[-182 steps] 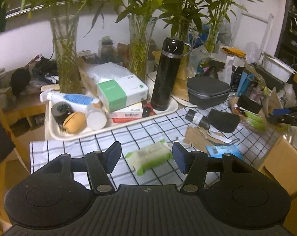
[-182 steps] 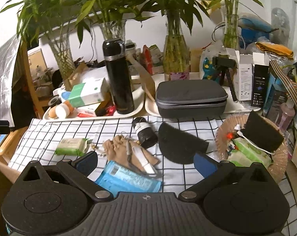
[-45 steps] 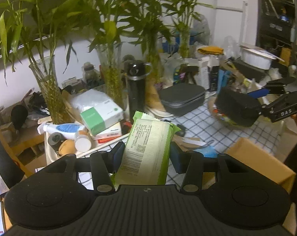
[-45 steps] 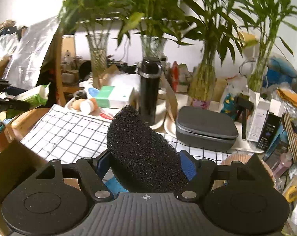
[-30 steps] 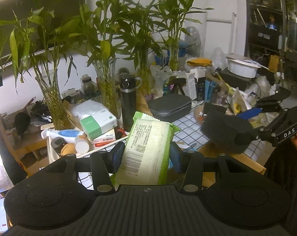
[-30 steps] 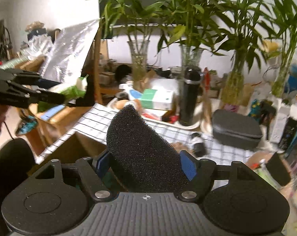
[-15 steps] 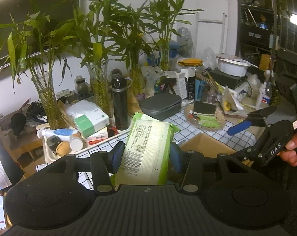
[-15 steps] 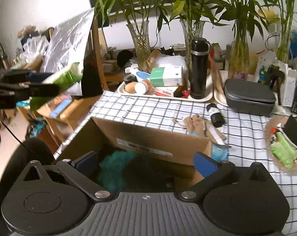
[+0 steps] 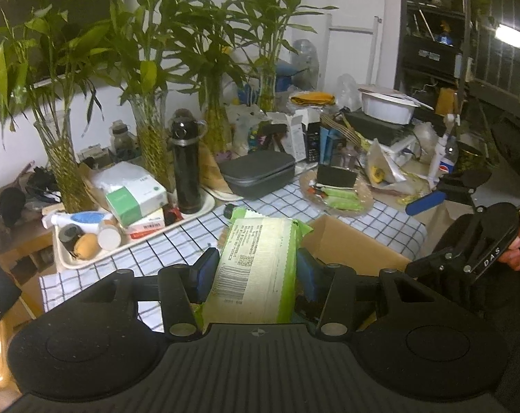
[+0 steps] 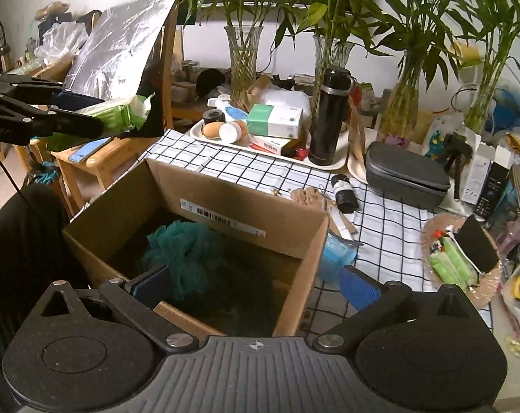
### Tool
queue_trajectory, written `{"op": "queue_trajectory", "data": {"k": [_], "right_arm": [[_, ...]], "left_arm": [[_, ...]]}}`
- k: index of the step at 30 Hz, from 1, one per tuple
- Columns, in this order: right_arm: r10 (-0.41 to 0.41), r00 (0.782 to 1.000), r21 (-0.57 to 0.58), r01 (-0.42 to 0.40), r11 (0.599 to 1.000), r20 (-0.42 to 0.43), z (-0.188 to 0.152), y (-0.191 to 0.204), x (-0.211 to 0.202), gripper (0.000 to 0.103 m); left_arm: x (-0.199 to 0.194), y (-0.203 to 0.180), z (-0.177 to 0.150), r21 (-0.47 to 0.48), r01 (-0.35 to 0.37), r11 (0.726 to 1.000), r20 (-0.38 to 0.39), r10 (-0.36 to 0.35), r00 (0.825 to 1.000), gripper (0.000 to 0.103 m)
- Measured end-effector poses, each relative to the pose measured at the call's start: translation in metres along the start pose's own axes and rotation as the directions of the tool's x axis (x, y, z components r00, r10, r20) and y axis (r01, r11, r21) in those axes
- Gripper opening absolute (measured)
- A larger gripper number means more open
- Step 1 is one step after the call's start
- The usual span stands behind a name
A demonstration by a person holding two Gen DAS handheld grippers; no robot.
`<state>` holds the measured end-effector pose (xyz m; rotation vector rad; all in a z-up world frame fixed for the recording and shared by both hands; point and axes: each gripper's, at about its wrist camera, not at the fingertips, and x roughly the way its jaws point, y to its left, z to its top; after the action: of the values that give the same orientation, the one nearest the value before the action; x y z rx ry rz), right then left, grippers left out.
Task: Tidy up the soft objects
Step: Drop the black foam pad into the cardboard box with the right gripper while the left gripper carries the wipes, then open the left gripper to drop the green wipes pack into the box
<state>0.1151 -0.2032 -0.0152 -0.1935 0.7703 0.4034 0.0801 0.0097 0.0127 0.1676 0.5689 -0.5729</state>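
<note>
The left gripper (image 9: pixel 256 270) clamps a green wipes pack (image 9: pixel 256 268), held above the desk (image 9: pixel 390 222) with the box (image 9: pixel 342 246) at its 2 o'clock. The right gripper (image 10: pixel 256 284) has just been opening and stands wide and empty over the box, where teal mesh (image 10: pixel 187 254) lies at 10 o'clock.

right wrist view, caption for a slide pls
Open right claw above cardboard box holding teal mesh pouf.

A green-and-white pack (image 9: pixel 256 268), a teal mesh puff (image 10: pixel 184 254), a brown box (image 10: pixel 225 206), a black-checked white cloth (image 10: pixel 387 220).
</note>
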Motion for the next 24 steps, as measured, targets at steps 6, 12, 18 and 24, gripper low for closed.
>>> {"op": "queue_trajectory", "data": {"k": [6,12,18,24], "right_arm": [[-0.006,1.0,0.002,0.006,1.0,0.018,-0.002,0.0,-0.003,0.103],[-0.008,1.0,0.005,0.008,1.0,0.02,0.0,-0.002,-0.002,0.103],[-0.005,1.0,0.012,0.005,1.0,0.024,-0.002,-0.004,-0.003,0.103],[-0.016,1.0,0.021,0.016,1.0,0.015,-0.006,-0.007,-0.003,0.103]], "left_arm": [[0.01,-0.009,-0.002,0.011,0.041,0.999,-0.021,-0.041,0.999,0.047],[0.025,-0.024,0.003,0.027,0.083,0.996,-0.029,-0.082,0.996,0.047],[0.046,-0.037,0.017,-0.006,0.116,0.993,-0.008,-0.116,0.993,0.048],[0.057,-0.035,0.016,-0.034,0.085,0.996,-0.067,-0.087,0.994,0.048]]}}
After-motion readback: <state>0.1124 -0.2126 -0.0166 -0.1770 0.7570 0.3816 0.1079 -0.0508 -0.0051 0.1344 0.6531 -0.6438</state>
